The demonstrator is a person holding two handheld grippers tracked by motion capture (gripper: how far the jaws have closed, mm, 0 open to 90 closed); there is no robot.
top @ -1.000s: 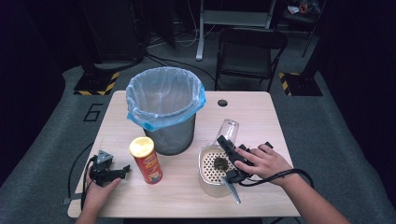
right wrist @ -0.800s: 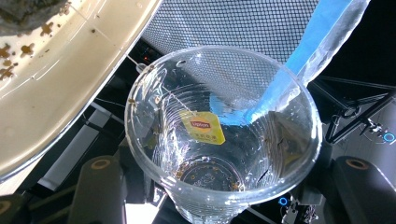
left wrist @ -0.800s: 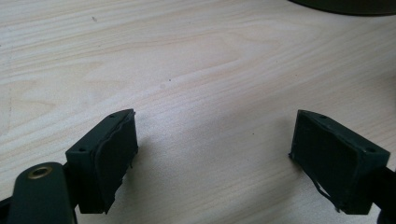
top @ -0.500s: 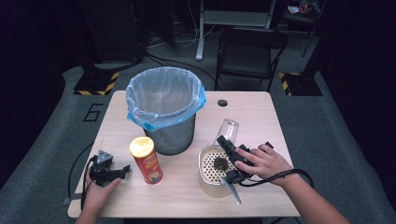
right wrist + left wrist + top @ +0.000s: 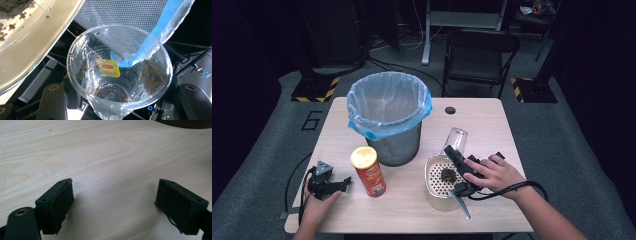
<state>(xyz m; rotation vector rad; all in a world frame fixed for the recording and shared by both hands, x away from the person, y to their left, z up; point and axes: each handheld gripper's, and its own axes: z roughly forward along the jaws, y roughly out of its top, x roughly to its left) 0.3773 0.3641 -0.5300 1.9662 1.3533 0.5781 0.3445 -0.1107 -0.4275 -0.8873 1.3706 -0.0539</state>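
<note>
From above, the right gripper [image 5: 460, 167] holds a clear cup [image 5: 455, 141] tilted over the strainer [image 5: 438, 176], beside the bin [image 5: 388, 120]. Left gripper [image 5: 328, 181] rests with jaws wide and empty near the can [image 5: 368, 171].

Along the right gripper, the jaws clamp the cup [image 5: 117, 72]; a tea-bag tag [image 5: 108, 67] sticks inside. I judge emptying is in hand; next, shake it loose, with free table in front.
</note>
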